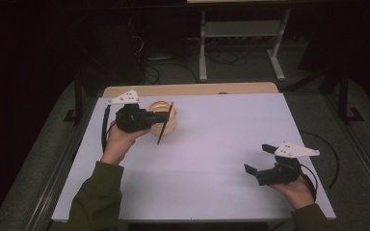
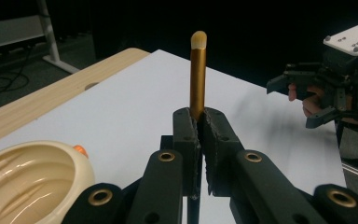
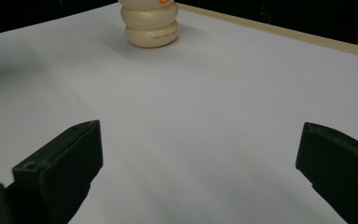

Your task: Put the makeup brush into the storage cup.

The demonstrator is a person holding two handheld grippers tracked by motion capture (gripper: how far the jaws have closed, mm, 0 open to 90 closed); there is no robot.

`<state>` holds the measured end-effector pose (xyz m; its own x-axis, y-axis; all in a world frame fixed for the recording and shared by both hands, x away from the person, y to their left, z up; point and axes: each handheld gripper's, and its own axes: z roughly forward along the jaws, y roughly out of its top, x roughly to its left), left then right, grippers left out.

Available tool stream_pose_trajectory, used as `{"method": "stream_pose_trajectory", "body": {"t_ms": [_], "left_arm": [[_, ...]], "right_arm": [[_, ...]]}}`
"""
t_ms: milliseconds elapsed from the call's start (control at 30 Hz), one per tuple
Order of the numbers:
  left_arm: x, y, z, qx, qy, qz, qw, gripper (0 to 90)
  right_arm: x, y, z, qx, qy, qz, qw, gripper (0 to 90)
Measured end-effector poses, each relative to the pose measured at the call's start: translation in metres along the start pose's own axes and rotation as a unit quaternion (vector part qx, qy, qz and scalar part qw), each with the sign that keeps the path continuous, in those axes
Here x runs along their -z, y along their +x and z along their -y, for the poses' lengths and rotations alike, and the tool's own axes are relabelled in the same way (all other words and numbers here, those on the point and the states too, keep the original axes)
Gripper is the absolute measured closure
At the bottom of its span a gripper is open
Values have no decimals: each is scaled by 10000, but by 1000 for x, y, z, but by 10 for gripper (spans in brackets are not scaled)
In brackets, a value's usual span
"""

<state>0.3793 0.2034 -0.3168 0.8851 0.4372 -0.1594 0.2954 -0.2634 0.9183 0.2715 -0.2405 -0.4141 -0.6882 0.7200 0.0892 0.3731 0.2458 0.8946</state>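
Observation:
My left gripper (image 1: 166, 117) hovers at the back left of the white table (image 1: 212, 159), shut on a thin stick (image 1: 165, 123). In the left gripper view the jaws (image 2: 201, 122) pinch the stick (image 2: 197, 74) near its lower part; it is golden brown with a cream tip and stands upright. A cream ribbed bowl (image 1: 160, 107) with an orange spot sits just behind and under that gripper, at lower left (image 2: 23, 182) in the left gripper view. My right gripper (image 1: 258, 159) rests near the front right, jaws wide apart (image 3: 200, 158) with bare table between them.
A wooden strip (image 1: 192, 89) runs along the table's far edge. Beyond it a metal desk frame (image 1: 241, 29) and cables stand on the dark floor. The bowl (image 3: 151, 23) lies far ahead in the right gripper view. The right gripper (image 2: 303, 100) appears at right in the left gripper view.

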Motion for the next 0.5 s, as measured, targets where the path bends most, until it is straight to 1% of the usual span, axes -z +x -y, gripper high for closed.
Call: {"method": "stream_pose_trajectory", "body": {"t_ms": [167,500], "left_arm": [[4,3,0,27,-68,-79,9999,843],[11,9,0,39,-172,-214,9996,843]], "right_arm": [[0,0,0,12,3,-3,10000,0],[0,0,0,-44,16,-3,10000,0]]}}
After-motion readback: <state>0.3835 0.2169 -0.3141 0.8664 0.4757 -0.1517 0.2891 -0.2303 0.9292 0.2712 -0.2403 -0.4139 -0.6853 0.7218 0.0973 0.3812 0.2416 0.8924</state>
